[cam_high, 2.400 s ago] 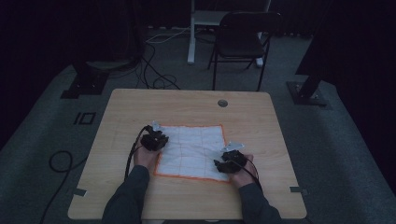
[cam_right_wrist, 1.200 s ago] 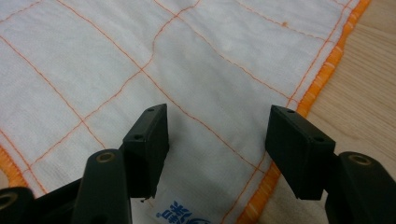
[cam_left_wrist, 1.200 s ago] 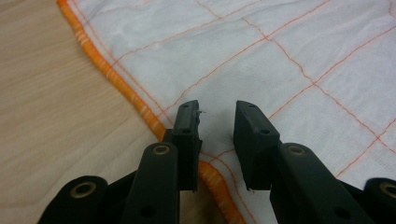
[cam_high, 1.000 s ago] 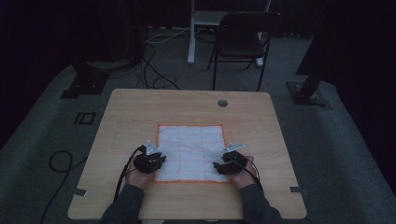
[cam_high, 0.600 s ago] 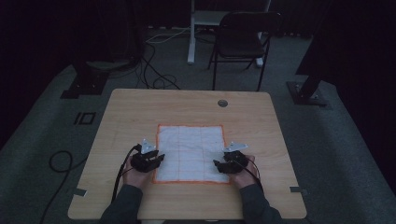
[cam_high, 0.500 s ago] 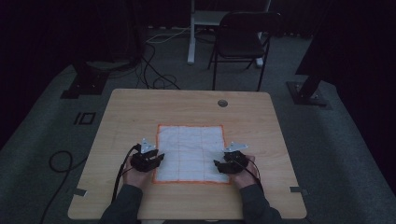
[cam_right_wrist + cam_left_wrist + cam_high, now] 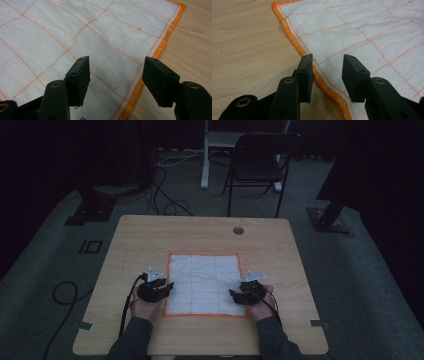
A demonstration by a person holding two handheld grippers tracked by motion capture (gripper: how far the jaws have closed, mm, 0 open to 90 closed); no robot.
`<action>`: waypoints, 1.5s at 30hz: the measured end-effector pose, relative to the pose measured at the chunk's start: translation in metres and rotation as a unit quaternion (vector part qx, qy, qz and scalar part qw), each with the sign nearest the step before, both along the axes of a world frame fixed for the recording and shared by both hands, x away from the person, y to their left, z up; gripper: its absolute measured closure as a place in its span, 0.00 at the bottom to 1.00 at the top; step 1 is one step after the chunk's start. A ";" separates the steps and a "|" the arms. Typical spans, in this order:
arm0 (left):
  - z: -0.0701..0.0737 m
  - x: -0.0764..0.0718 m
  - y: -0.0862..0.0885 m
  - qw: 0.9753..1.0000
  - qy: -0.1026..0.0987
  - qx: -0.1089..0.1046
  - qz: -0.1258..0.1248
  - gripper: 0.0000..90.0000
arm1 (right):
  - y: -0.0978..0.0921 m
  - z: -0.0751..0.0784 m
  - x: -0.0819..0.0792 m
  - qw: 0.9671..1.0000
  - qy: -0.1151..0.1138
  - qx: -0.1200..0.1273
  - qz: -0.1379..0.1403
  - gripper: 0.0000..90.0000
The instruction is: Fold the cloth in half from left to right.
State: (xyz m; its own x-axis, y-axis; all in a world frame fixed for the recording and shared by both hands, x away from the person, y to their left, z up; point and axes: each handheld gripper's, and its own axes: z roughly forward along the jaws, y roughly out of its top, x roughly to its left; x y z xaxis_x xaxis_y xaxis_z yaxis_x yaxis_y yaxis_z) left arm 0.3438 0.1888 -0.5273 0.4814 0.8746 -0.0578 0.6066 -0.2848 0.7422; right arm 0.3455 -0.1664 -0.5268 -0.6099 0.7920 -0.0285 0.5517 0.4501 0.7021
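High view, left to right. Left gripper (image 7: 167,286) sits low and left of centre in the frame, held in a hand (image 7: 146,308) whose sleeve enters from the bottom edge; black cable loops off toward the lower left. Its jaws point toward the left hem of the cloth (image 7: 203,284).

Cloth: white, square-ish, spread flat on the wooden table (image 7: 150,240), in the middle of the frame and toward the near edge. Thick orange stitched border all round; thin orange lines cross it into a grid of panels. Faint creases, no folds seen.

Left gripper view: jaws parted, nothing between them. Left gripper (image 7: 327,65) straddles the orange hem, which runs from upper left down to the bottom centre; bare wood on the left of the frame, cloth (image 7: 367,27) on the right. One jaw is over the wood side, the other over the fabric. Whether they touch the surface cannot be told.

Right gripper (image 7: 234,294) lies low and right of centre in the high view, at the cloth's right hem.

Right gripper view: jaws wide apart, empty. Right gripper (image 7: 116,68) is over cloth (image 7: 75,32), with the orange hem running down the right side and wood in the upper right corner.

Containers: none seen. A round hole (image 7: 238,230) in the tabletop, upper right of the cloth.
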 end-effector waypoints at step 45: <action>-0.010 0.013 -0.014 0.999 0.030 -0.004 0.030 0.75 | 0.003 -0.002 0.000 1.000 -0.005 -0.012 0.010 0.43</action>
State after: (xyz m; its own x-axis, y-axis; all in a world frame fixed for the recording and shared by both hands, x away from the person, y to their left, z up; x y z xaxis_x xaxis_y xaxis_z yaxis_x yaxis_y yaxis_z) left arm 0.3571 0.1750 -0.5378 0.4233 0.9012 -0.0928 0.6666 -0.2404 0.7056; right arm 0.3452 -0.1630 -0.5290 -0.6255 0.7785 -0.0524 0.5359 0.4774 0.6963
